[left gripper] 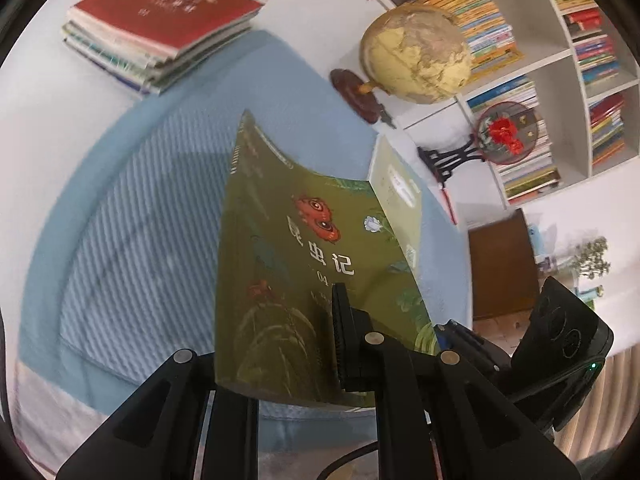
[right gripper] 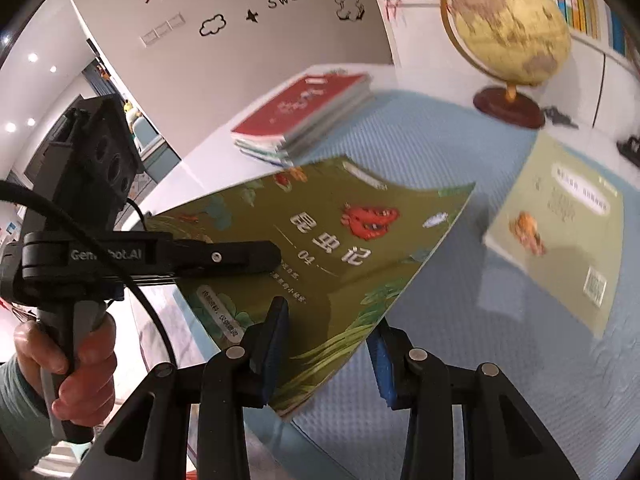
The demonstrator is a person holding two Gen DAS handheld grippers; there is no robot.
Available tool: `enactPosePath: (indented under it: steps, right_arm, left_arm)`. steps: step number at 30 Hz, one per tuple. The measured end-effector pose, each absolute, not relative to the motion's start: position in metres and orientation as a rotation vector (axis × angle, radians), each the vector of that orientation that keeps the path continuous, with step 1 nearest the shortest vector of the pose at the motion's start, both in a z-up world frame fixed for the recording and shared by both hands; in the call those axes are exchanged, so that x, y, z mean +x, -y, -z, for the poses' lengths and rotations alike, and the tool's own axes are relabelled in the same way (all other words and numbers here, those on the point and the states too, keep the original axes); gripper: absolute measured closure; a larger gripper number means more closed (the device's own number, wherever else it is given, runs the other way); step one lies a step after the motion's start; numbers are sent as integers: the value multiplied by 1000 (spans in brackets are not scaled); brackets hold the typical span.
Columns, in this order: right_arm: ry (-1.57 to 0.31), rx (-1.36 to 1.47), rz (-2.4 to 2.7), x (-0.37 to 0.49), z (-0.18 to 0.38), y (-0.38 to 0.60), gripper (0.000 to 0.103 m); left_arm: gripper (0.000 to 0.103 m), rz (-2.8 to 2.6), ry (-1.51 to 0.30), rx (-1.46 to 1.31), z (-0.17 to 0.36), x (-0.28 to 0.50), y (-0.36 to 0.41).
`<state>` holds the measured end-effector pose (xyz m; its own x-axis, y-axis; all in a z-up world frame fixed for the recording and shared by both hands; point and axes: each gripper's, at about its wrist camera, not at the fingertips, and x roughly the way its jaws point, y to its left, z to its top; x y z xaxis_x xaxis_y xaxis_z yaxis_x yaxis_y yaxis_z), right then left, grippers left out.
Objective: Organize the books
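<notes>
Both grippers have hold of the same green book, which hangs tilted in the air above the blue mat with nothing under it. The right gripper has its jaws set a little apart, just wide enough for the book's thickness, pinching the lower edge of the cover. The left gripper comes in from the side, its dark finger lying flat across the cover; seen from its own camera, the left gripper is closed down on the book's near edge, one finger on top and the other hidden beneath. The left hand wraps the handle below.

Beyond the held book, a pale green book lies flat on the mat toward its right side, well apart from the other. Farther back, near the mat's far left corner, a stack of books with a red cover on top sits on the white table. At the table's far right edge stands a yellowed globe on a dark round base. Behind it, shelves packed with books line the wall.
</notes>
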<state>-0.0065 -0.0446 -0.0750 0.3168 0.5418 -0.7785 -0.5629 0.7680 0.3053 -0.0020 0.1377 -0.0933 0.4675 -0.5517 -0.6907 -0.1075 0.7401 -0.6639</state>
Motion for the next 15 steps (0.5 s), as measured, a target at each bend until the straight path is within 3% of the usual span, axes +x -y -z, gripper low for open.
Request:
enactPosePath:
  steps: [15]
  right_arm:
    - [-850, -55, -690, 88, 20, -79, 64]
  left_arm:
    - [93, 353, -896, -596, 25, 95, -258]
